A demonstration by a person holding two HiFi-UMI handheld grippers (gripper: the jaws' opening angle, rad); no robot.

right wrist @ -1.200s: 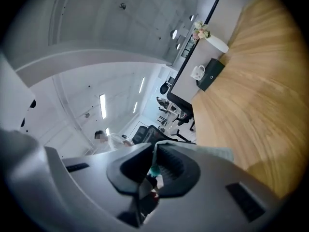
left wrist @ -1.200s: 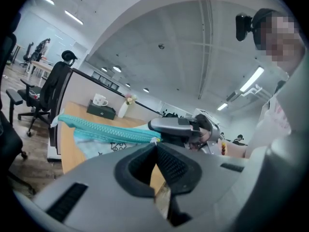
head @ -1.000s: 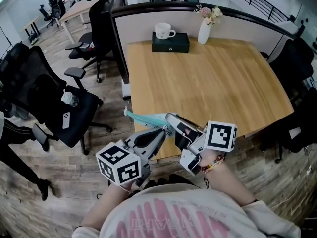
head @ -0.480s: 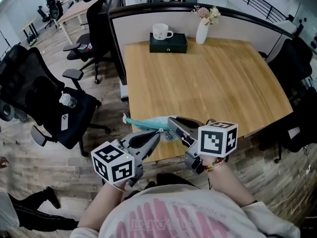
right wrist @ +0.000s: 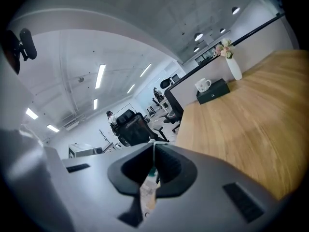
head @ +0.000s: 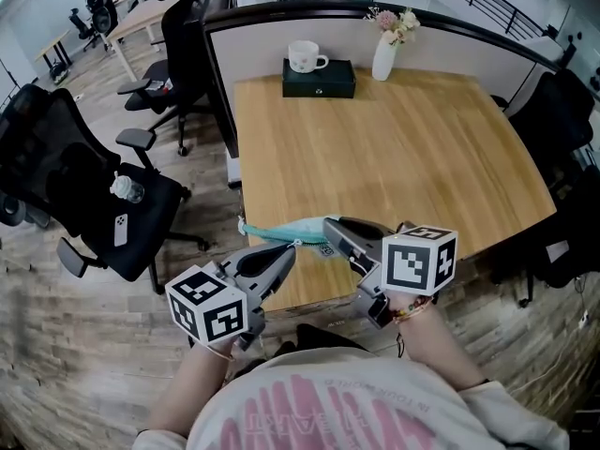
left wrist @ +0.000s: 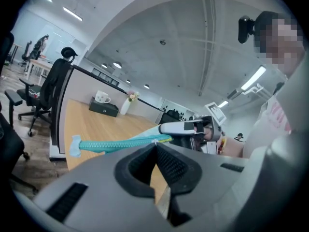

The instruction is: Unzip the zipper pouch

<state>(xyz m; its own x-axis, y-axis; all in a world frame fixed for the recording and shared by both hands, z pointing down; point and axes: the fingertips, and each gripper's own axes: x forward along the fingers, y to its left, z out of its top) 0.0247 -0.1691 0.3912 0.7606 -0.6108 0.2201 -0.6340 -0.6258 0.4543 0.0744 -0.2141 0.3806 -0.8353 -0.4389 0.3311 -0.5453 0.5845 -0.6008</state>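
A teal zipper pouch (head: 277,228) hangs in the air over the near left corner of the wooden table (head: 403,157), stretched sideways between both grippers. My left gripper (head: 292,247) comes up from below and is shut on the pouch along its zipper line. In the left gripper view the teal zipper strip (left wrist: 106,144) runs leftward from the closed jaw tips (left wrist: 155,144). My right gripper (head: 328,223) is shut on the pouch's right end. The right gripper (left wrist: 164,128) also shows in that view. In the right gripper view a thin sliver of pouch (right wrist: 148,190) sits between the closed jaws (right wrist: 153,141).
A white mug (head: 307,57) sits on a dark box (head: 320,79) at the table's far edge, beside a white vase (head: 385,56) with flowers. A partition wall backs the table. Black office chairs (head: 84,186) stand on the floor to the left.
My right gripper has rolled, so its marker cube faces differently. The pouch has shifted slightly toward me. A person's legs at the left edge have left the view.
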